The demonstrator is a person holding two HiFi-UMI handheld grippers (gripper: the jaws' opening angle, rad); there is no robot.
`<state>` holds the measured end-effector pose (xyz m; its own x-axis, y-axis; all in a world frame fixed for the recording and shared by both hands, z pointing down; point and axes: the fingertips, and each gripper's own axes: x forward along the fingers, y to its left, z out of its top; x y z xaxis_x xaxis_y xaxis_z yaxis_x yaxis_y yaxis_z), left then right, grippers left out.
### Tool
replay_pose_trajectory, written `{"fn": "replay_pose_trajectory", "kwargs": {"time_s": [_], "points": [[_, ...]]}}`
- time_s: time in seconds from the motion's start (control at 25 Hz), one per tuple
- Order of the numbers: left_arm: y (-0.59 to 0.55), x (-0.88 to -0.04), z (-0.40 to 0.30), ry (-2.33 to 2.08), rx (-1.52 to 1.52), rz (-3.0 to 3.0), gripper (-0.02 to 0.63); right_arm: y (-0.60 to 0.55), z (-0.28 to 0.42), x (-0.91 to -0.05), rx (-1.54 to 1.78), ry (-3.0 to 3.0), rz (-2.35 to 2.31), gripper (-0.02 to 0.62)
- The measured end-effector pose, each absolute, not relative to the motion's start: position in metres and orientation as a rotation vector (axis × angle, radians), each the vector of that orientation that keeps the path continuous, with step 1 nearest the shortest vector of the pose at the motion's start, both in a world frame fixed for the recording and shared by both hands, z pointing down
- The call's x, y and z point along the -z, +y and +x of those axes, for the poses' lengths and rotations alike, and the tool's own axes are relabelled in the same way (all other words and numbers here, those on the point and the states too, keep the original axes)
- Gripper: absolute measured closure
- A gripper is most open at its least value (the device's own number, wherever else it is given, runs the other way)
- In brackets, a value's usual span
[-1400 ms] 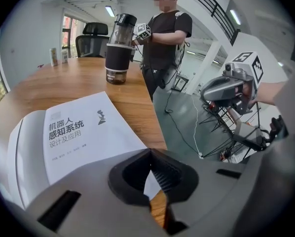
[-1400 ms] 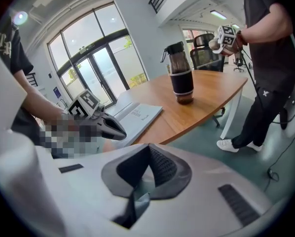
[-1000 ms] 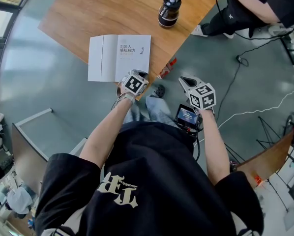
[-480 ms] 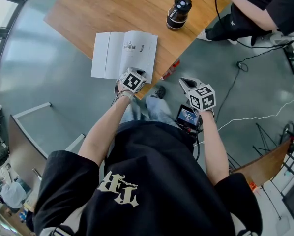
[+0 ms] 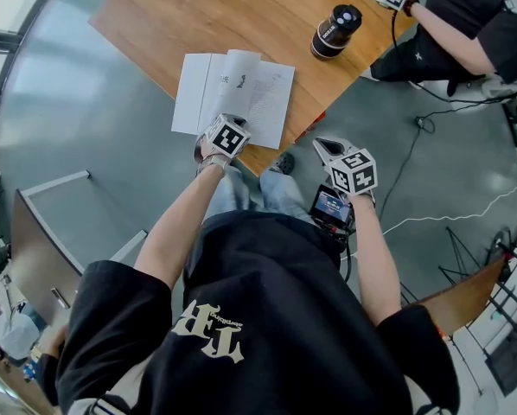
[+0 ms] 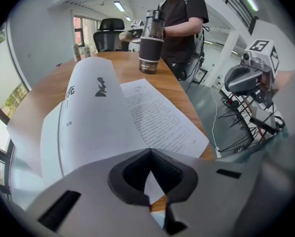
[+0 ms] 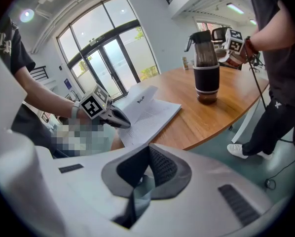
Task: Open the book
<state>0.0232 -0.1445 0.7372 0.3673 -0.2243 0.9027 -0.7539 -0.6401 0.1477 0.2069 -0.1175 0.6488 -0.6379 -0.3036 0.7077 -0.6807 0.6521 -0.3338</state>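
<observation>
Light wooden worktop (image 5: pixel 241 7): white paperback book (image 5: pixel 263 106) lies at its near edge. A second ago it was shut; now the front cover (image 5: pixel 231 74) arches up and a printed page shows. Opening is under way. Left gripper (image 5: pixel 229 122) fingers pinch the cover's near edge. Right gripper (image 5: pixel 326 145) fingers are pressed together, empty.

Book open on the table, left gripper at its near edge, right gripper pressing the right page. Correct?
No: the head view shows the right gripper off the table, over the floor, clear of the book. The book is open, left gripper at its near edge.
</observation>
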Motion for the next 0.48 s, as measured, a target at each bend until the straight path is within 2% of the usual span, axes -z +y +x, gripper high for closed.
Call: {"fn": "replay_pose_trajectory", "kwargs": {"time_s": [0.48], "points": [[-0.161, -0.72, -0.073, -1.019, -1.183, 2.02, 0.6, -0.134, 0.145, -0.649, -0.775, -2.246, 0.689, 0.606]]}}
